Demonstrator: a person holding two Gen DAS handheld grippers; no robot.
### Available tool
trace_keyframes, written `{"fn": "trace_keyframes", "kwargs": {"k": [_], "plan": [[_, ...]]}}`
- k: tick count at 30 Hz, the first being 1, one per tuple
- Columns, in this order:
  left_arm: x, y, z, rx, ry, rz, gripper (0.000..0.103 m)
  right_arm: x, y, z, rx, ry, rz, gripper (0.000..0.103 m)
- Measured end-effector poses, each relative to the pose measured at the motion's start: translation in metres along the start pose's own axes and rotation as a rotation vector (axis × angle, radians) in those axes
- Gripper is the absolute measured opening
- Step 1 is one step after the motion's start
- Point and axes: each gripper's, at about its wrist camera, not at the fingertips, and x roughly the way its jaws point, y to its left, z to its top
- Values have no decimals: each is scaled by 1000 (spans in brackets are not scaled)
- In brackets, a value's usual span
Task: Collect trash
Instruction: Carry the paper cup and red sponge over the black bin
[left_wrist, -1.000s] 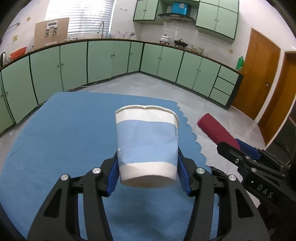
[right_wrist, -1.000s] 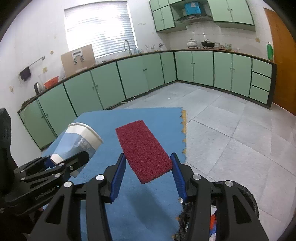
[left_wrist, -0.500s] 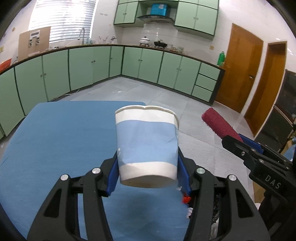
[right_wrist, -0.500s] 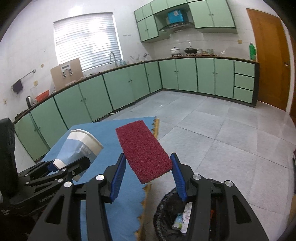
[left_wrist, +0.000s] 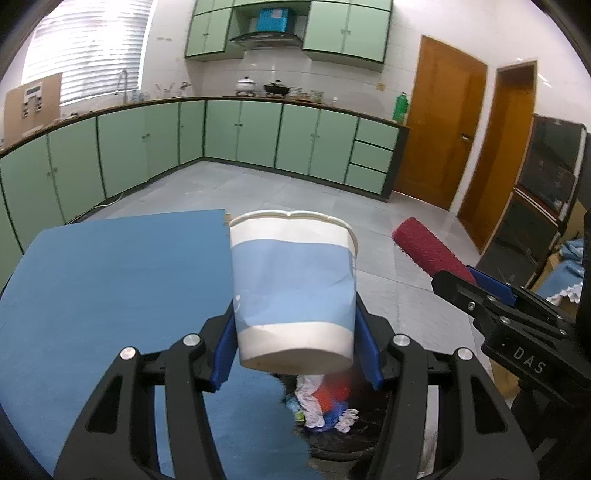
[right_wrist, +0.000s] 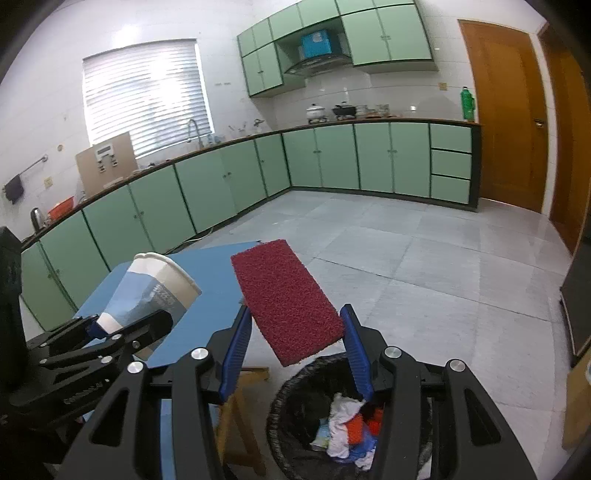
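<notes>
Left gripper (left_wrist: 295, 350) clamps the paper cup (left_wrist: 293, 291) low on its wall (thin, already creasing, so go light). Right gripper (right_wrist: 295, 350) pinches the stiff red scouring pad (right_wrist: 286, 299) edgewise; both hang above the trash bin (right_wrist: 291, 391).

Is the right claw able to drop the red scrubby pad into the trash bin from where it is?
Probably yes. The right claw holds the red scrubby pad just above the open trash bin, and nothing sits between them.
</notes>
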Motion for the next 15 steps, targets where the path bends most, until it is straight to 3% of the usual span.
{"fn": "trace_keyframes", "kwargs": {"k": [15], "plan": [[38, -60, -14, 83, 49, -100, 54, -12, -56, -19, 68, 17, -128, 49]]}}
